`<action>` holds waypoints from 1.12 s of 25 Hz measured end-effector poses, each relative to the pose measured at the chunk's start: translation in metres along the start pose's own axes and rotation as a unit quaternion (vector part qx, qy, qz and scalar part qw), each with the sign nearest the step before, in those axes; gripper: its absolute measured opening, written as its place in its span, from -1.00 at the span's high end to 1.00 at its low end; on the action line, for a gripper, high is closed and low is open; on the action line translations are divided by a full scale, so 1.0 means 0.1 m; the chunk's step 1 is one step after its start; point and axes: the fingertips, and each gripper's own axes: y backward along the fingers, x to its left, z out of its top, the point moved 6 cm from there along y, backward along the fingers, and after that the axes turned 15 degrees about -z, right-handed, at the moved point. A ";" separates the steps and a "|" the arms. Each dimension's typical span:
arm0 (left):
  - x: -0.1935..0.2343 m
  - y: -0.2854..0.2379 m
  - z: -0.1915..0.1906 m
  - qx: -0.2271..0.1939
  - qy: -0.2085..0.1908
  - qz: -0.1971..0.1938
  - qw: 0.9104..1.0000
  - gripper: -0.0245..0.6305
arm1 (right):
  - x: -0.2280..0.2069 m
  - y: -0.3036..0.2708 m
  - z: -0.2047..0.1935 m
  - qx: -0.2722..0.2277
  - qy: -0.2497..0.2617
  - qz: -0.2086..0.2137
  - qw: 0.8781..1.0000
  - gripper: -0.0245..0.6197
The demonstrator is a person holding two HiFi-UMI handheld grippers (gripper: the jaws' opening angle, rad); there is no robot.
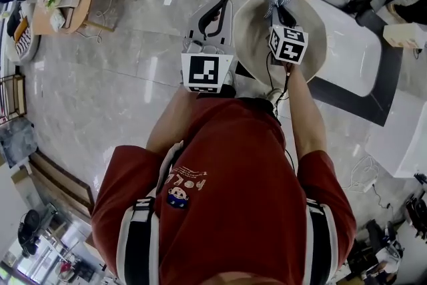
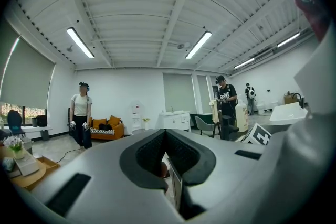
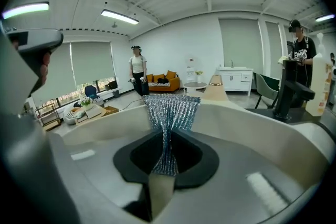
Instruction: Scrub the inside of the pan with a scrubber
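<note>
L gripper (image 2: 165, 132): black-padded jaws meet at the tips, nothing btwn them. Landmark = white cabinet (image 2: 175, 119) on far wall, straight above the jaw tips. L of cabinet: orange sofa (image 2: 106, 127), then a standing person in white top (image 2: 81, 113) further L. Far L and nearer than cabinet: low wood table (image 2: 26, 170) w/ flowers. R of cabinet: grey chair (image 2: 202, 124), person in black top (image 2: 227, 107) w/ headset, 3rd person (image 2: 250, 97) beyond. Lower R of cabinet: marker cube (image 2: 257, 135), then pale pan (image 2: 315, 97) filling R edge. Strip lights (image 2: 198, 45) lit above cabinet.
</note>
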 end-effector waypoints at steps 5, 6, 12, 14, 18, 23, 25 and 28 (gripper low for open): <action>-0.01 0.09 -0.03 0.008 0.000 0.028 1.000 0.91 | 0.24 0.00 0.00 0.000 0.016 0.053 0.998 0.72; -0.01 0.12 -0.04 0.009 0.001 0.034 0.999 0.91 | 0.28 0.00 0.00 0.000 0.017 0.062 0.998 0.71; -0.03 0.29 -0.05 0.015 0.004 0.067 0.998 0.91 | 0.43 0.10 -0.03 0.012 0.021 0.117 0.993 0.71; -0.04 0.34 -0.06 0.017 0.007 0.076 0.997 0.91 | 0.51 0.17 -0.06 0.019 0.031 0.148 0.988 0.71; -0.07 0.37 -0.06 0.020 0.010 0.086 0.996 0.91 | 0.66 0.32 -0.11 0.034 0.053 0.214 0.975 0.71; -0.11 0.37 -0.08 0.022 0.014 0.092 0.995 0.91 | 0.74 0.49 -0.18 0.063 0.091 0.289 0.951 0.71; -0.14 0.37 -0.10 0.023 0.016 0.093 0.995 0.91 | 0.74 0.54 -0.22 0.078 0.112 0.316 0.939 0.71; -0.15 0.37 -0.11 0.024 0.019 0.092 0.995 0.91 | 0.74 0.64 -0.26 0.105 0.140 0.360 0.916 0.71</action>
